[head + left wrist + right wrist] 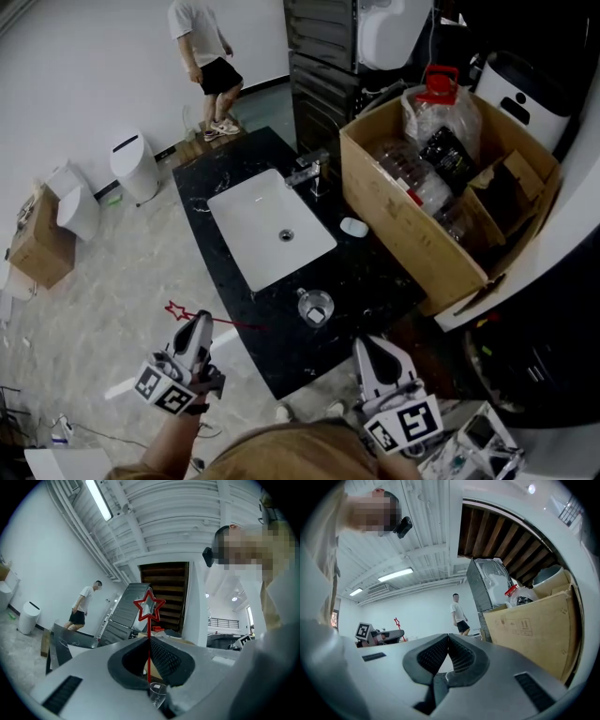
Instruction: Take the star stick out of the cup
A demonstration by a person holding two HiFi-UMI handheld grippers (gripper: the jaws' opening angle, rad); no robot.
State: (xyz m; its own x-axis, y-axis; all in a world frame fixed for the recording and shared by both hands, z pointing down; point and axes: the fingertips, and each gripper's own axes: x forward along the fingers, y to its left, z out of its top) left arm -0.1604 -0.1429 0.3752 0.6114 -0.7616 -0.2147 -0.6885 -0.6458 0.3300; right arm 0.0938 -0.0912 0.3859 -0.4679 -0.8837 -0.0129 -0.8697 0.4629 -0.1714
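The left tongs (149, 641) pinch the star stick (149, 609), which is clear of the cup (315, 307) near the surface's (375, 281) front edge. The right tongs (448, 638) are pressed together, empty. Grip firmly, and lift the stick away without knocking the cup.

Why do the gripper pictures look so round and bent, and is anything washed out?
Left gripper view: a wide-angle lens bows straight lines and blackens the corners; the ceiling light glares white, the star stick is sharp. Right gripper view: same bulge, the cardboard box curves. Head view: milder bending, dark at right.
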